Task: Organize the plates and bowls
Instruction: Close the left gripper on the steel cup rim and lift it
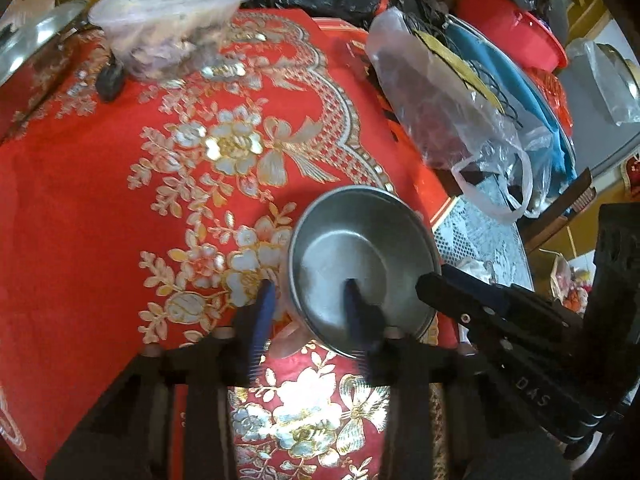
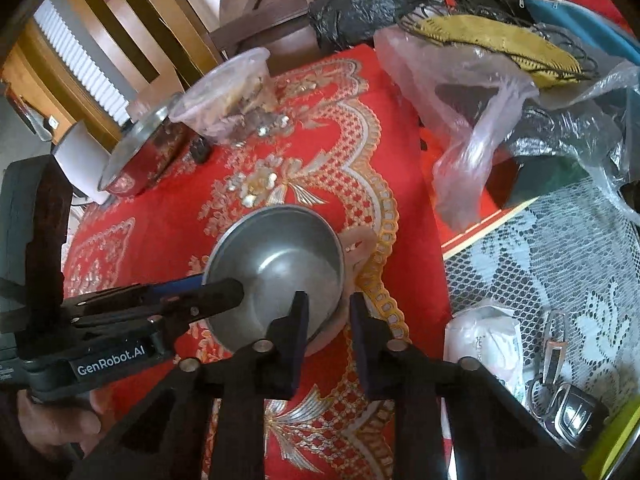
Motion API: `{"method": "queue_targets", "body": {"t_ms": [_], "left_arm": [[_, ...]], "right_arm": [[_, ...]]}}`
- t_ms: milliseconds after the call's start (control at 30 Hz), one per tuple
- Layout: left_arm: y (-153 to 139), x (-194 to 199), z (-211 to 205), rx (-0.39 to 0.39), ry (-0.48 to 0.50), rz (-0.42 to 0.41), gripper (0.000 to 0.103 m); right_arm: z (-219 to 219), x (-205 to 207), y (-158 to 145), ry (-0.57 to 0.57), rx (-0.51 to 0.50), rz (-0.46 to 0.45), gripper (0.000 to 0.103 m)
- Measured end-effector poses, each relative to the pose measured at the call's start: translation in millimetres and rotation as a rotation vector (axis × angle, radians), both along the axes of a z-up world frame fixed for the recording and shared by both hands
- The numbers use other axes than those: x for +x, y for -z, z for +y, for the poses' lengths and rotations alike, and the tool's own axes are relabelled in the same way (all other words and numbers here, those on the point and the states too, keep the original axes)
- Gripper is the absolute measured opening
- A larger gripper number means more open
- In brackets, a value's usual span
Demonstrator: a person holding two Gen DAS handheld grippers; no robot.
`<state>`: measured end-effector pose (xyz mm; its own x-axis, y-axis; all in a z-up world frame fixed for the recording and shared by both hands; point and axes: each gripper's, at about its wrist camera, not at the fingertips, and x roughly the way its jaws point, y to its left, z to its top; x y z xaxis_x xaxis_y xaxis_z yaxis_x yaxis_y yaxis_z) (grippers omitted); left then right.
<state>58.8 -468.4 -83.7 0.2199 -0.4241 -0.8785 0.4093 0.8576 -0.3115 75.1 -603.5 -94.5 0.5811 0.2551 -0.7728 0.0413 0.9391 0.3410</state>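
The left gripper [image 1: 310, 304] has its blue fingers [image 1: 262, 312] straddling the rim of the steel bowl [image 1: 360, 264], one finger outside the wall and one down inside, pinching the near edge. Over on the other side, the right gripper [image 2: 324, 320] does the same: one finger [image 2: 298, 320] sits inside the bowl, the other just outside its rim, closed around the wall, though whether it is gripping tight cannot be told. So both tools are on the one bowl, which sits tilted near the right edge of the red embroidered cloth [image 1: 100, 208] on the table, on top of what looks like a pale plastic dish [image 2: 358, 246].

Judging from this, the sorting is at an early or middle stage: one bowl in hand, and a clear lidded tub [image 1: 172, 16] and a red basin [image 1: 516, 32] lie scattered at the far side.

Writing: "GenRobot.AI" [image 2: 110, 360] on the left gripper's body, "DAS" [image 1: 532, 392] on the right one.
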Motion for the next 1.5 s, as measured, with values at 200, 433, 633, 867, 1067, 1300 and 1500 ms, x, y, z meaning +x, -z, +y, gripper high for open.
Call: {"method": "queue_targets", "body": {"t_ms": [200, 433, 633, 867, 1067, 1300, 1500], "left_arm": [[5, 6, 4, -0.014, -0.011, 0.007, 0.016], [2, 0, -2, 0.057, -0.007, -0.015, 0.013], [-8, -14, 4, 0.067, -0.010, -0.006, 0.012], [-18, -39, 14, 0.067, -0.031, 0.035, 0.012], [-13, -73, 25, 0.075, -0.043, 0.078, 0.012], [-2, -120, 49, 0.099, -0.078, 0.146, 0.013], [4, -137, 63, 0.111, -0.067, 0.156, 0.013]], "right_arm": [[-1, 0, 1, 0.005, 0.004, -0.002, 0.017], [1, -1, -3, 0.024, 0.006, 0.010, 0.013], [0, -14, -10, 0.033, 0.042, 0.013, 0.011], [4, -41, -20, 0.010, 0.078, 0.008, 0.011], [13, -68, -19, -0.026, 0.070, 0.022, 0.011], [30, -101, 5, -0.085, 0.085, 0.105, 0.009], [45, -118, 13, -0.103, 0.075, 0.095, 0.010]]}}
